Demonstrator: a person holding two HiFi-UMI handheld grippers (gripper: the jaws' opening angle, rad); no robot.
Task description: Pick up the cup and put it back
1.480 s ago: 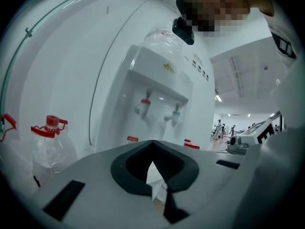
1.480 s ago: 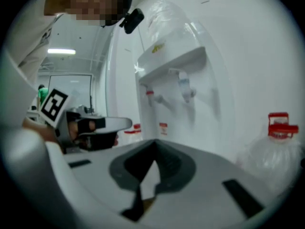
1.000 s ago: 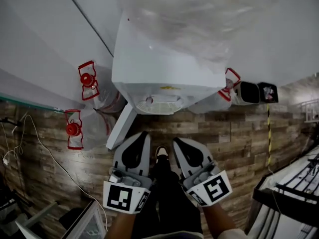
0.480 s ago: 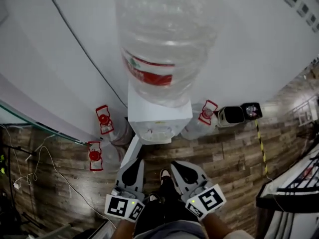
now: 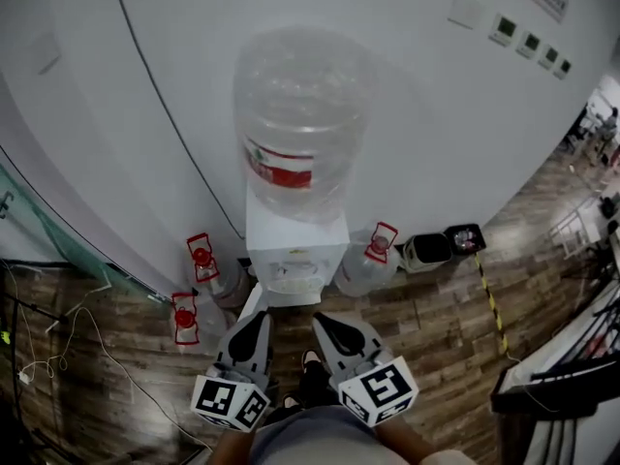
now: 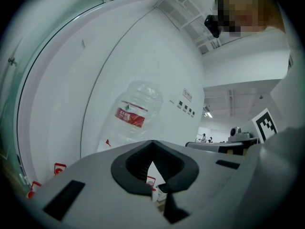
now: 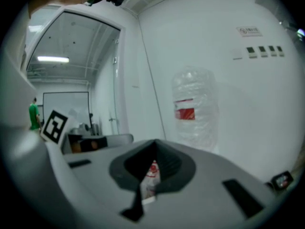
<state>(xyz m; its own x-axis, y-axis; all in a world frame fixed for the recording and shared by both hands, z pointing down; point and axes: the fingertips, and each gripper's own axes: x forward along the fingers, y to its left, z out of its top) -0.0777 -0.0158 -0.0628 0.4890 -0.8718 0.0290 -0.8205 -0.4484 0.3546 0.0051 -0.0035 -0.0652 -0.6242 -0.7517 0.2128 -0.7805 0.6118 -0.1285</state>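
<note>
Print unreadable on red label (image 5: 281,166) of water bottle (image 5: 302,95) atop dispenser (image 5: 294,252); left gripper (image 5: 260,316), right gripper (image 5: 325,320) jaws pressed together.

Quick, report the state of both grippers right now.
Left gripper: closed, holding nothing.
Right gripper: closed, holding nothing.

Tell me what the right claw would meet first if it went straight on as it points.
Probably a red-capped spare bottle on the floor beside the water dispenser: it shows dead ahead of the shut right claw. Nothing nearer appears in that line, though depth is hard to judge.
</note>
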